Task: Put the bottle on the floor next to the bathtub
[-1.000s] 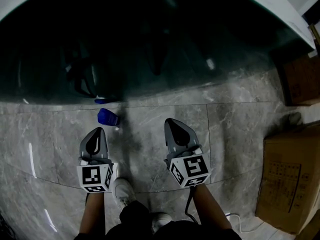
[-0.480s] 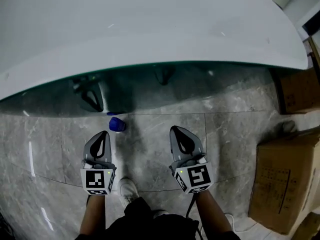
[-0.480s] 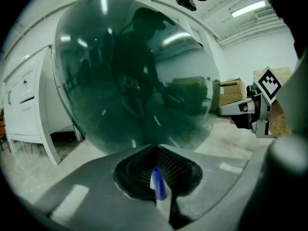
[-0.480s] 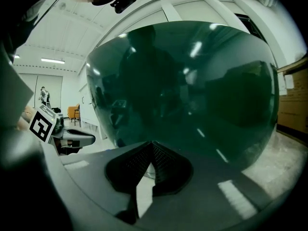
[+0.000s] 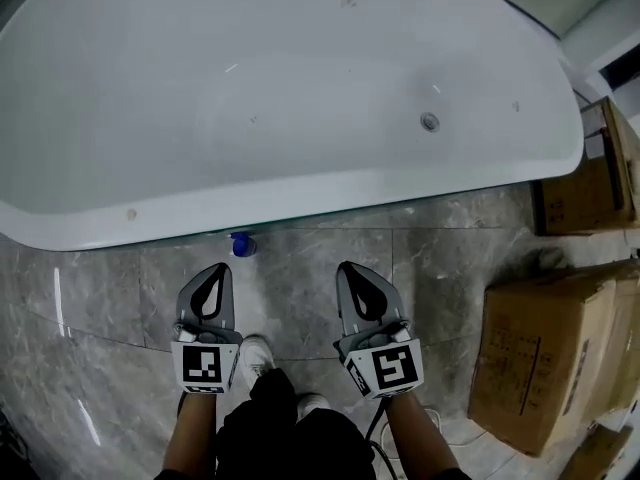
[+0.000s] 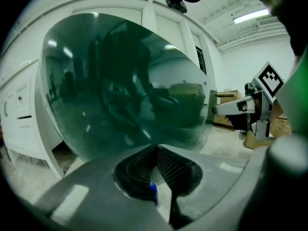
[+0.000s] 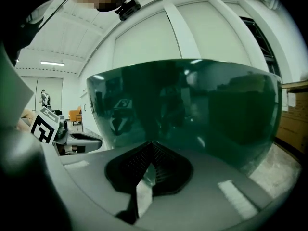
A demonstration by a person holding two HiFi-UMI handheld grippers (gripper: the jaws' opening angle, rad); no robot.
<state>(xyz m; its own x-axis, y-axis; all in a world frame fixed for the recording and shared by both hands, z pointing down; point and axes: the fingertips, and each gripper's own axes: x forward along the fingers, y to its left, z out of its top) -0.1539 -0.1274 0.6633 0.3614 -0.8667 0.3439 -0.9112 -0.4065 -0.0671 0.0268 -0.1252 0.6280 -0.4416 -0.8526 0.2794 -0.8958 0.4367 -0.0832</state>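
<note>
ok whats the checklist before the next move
1. bottle down on the floor: ok
2. bottle next to the bathtub: ok, right at its edge
3. bottle upright: cannot tell, only its blue top shows
4. left claw off the bottle: ok, shut, empty, apart from it
5. right claw empty: ok, shut on nothing
6. cardboard boxes out of the way: ok, off to the right

Premises are presenting as a storage or showroom hall: a white oval bathtub (image 5: 300,88) is standing on grey marbled floor tiles (image 5: 450,258), brown cardboard cartons (image 5: 550,358) are sitting alongside, and strip lights (image 6: 250,16) are glowing overhead.
</note>
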